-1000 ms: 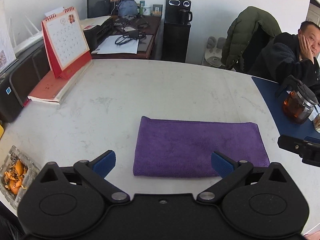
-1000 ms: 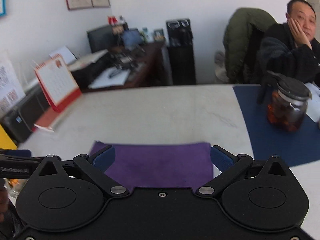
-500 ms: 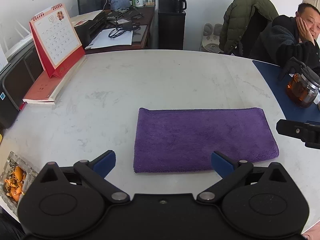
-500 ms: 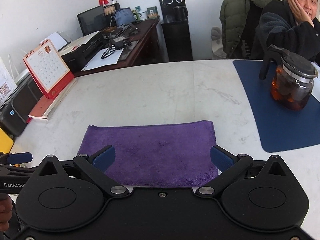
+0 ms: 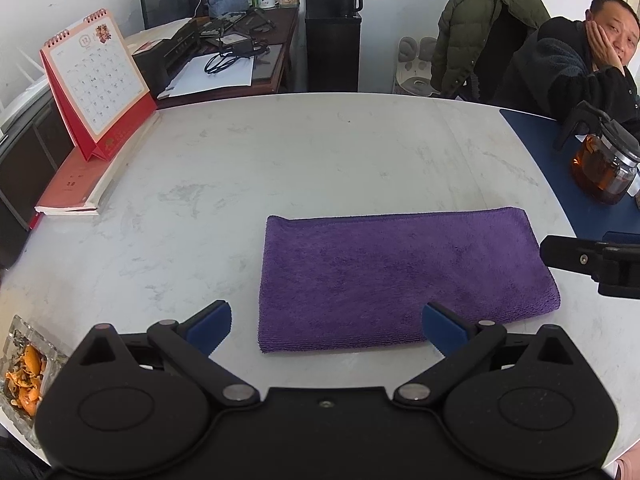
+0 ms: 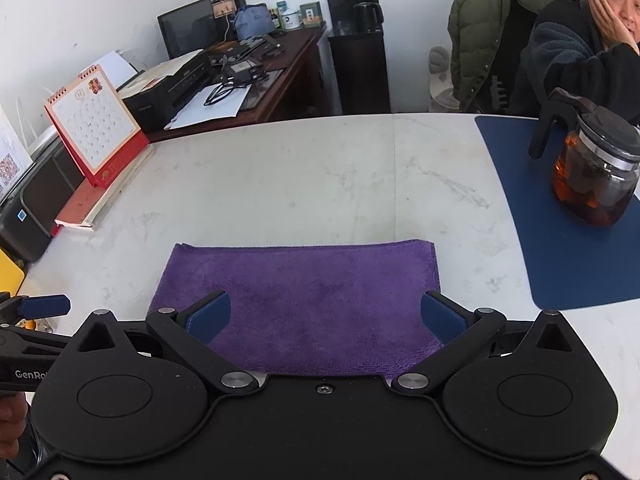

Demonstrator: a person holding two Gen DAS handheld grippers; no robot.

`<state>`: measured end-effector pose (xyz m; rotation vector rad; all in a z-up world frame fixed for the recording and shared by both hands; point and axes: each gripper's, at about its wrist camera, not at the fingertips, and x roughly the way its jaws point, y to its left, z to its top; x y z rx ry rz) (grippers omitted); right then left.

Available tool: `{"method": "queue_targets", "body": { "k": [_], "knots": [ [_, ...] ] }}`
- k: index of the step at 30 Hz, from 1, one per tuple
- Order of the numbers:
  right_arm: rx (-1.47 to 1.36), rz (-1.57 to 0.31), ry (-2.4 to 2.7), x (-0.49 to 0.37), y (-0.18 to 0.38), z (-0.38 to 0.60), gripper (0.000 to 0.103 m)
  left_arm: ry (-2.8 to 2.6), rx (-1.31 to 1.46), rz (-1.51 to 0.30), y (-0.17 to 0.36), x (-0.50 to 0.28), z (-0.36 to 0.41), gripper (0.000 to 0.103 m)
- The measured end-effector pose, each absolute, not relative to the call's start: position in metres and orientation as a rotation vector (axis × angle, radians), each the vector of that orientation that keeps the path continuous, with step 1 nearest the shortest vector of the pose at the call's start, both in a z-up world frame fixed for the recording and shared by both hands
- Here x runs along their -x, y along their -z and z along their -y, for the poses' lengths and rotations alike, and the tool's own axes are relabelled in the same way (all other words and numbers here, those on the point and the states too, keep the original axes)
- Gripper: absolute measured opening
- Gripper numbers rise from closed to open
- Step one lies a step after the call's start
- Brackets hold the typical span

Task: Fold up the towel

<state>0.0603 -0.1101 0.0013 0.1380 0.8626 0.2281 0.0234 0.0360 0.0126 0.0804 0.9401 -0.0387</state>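
White marble worktop (image 5: 280, 168) carries the purple towel (image 5: 400, 276), lying flat as a long strip, apparently folded once, while the left gripper (image 5: 326, 322) and right gripper (image 6: 325, 314) hover wide and empty near it, so the next fold calls for pinching one short end.

You have bright, even, diffuse light in both views, with only soft, faint shadows on the desk (image 5: 320, 152). Focus is sharp throughout, without motion blur. Fisheye distortion bends the desk's edges, and dark vignetting clips the corners.
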Motion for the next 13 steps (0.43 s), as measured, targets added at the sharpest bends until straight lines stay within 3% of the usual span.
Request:
{"method": "queue_targets", "body": {
  "k": [13],
  "knots": [
    [-0.143, -0.878, -0.229, -0.0618, 0.0017, 0.1098, 0.103, 0.048, -0.092, -0.937, -0.0109, -0.0235, -0.03, 0.102]
  ]
}}
